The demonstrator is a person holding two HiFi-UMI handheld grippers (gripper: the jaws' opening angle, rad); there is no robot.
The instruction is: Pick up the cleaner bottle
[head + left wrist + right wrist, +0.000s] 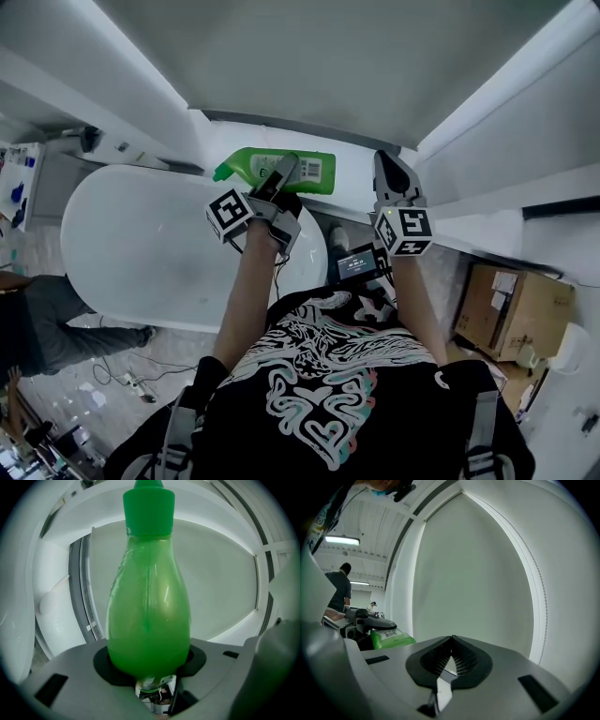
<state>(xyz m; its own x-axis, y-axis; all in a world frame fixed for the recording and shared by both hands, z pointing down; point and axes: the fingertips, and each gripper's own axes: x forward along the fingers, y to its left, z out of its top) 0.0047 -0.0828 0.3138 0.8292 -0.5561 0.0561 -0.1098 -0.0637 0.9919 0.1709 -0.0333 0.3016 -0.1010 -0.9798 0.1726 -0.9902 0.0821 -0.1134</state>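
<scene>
Left gripper view shows the green cleaner bottle (pixel 149 616) clamped between the jaws of the left gripper (pixel 281 178), which stand fairly wide around its body, cap pointing straight away from the gripper. The right gripper (pixel 451 654) has its jaws closed on nothing; the bottle is off to its left.

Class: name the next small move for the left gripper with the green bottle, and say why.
Probably raise the left gripper a little, grip unchanged: its jaws are already closed on the green cleaner bottle, while the right gripper is shut and empty.
</scene>
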